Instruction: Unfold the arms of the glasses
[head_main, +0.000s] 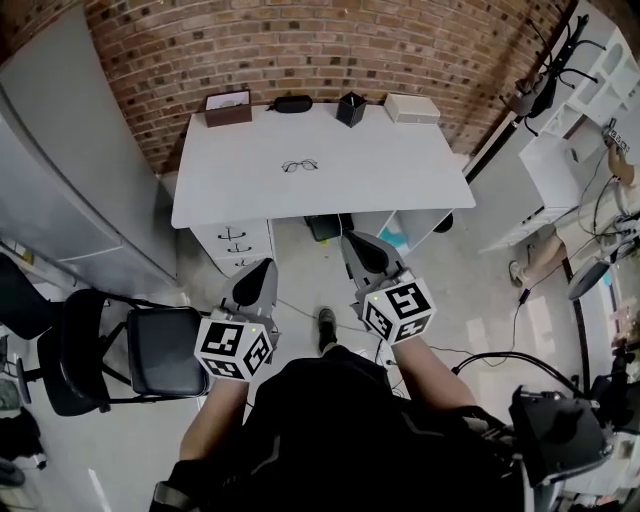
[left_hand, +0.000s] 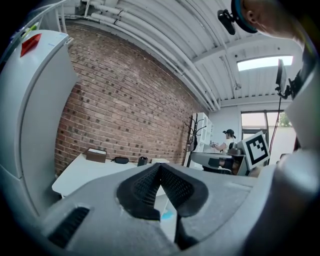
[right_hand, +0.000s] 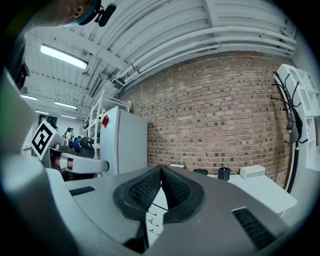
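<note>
Glasses (head_main: 300, 165) lie alone in the middle of the counter (head_main: 400, 185), dead ahead of you and well apart from both claws, with the frame's long axis running left to right across your view. Your left claw (head_main: 258, 280) and right claw (head_main: 365, 255) are each pressed together on nothing, hanging over the floor short of the counter's front edge, the right a touch nearer the glasses. Along the back edge stand a brown box (head_main: 228, 107), black case (head_main: 291, 103), black cup (head_main: 351, 108) and white box (head_main: 412, 107), and what's inside them you can't tell from here.
</note>
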